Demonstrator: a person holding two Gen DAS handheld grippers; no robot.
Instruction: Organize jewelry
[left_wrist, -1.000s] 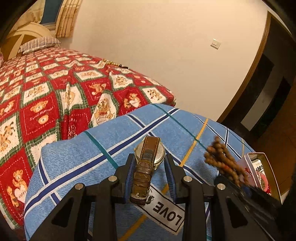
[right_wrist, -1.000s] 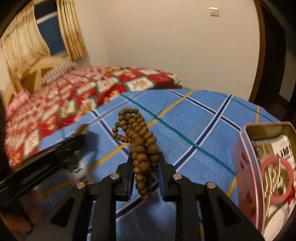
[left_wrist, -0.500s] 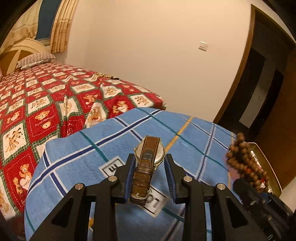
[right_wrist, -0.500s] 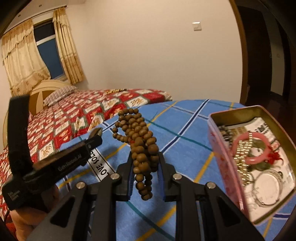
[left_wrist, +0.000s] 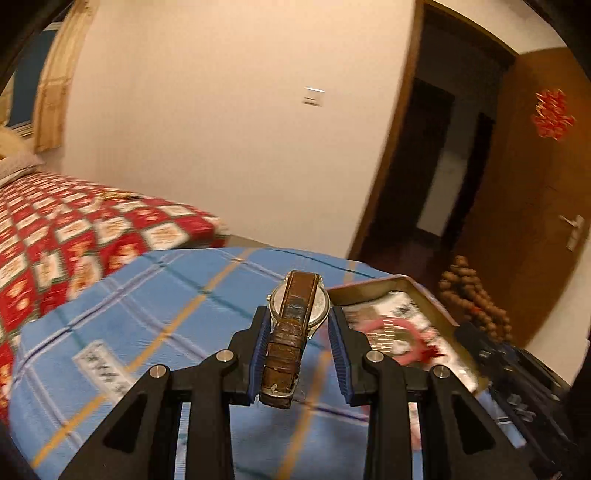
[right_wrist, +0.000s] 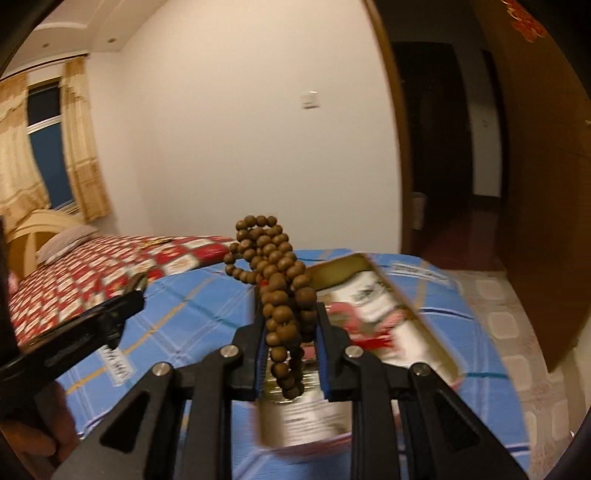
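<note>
My left gripper (left_wrist: 298, 325) is shut on a wristwatch (left_wrist: 291, 325) with a worn brown leather strap and a round silvery case, held in the air over the blue checked cloth (left_wrist: 155, 314). An open tin box (left_wrist: 424, 295) holding a pink bangle (left_wrist: 399, 339) and other jewelry sits just right of it. My right gripper (right_wrist: 291, 325) is shut on a bunch of brown wooden prayer beads (right_wrist: 275, 273), hanging above the same tin box (right_wrist: 417, 314). The beads (left_wrist: 472, 295) also show at the right edge of the left wrist view.
The cloth covers a round table beside a bed with a red teddy-bear quilt (left_wrist: 55, 229). A dark open doorway (left_wrist: 436, 166) and a brown wooden door (left_wrist: 535, 192) stand to the right. The left gripper's body (right_wrist: 74, 332) and a hand (right_wrist: 33, 435) fill the lower left of the right wrist view.
Both grippers have swung right and risen, each keeping its hold. The tin box now lies beneath the beads and beside the watch; the bed has slid off to the left.
</note>
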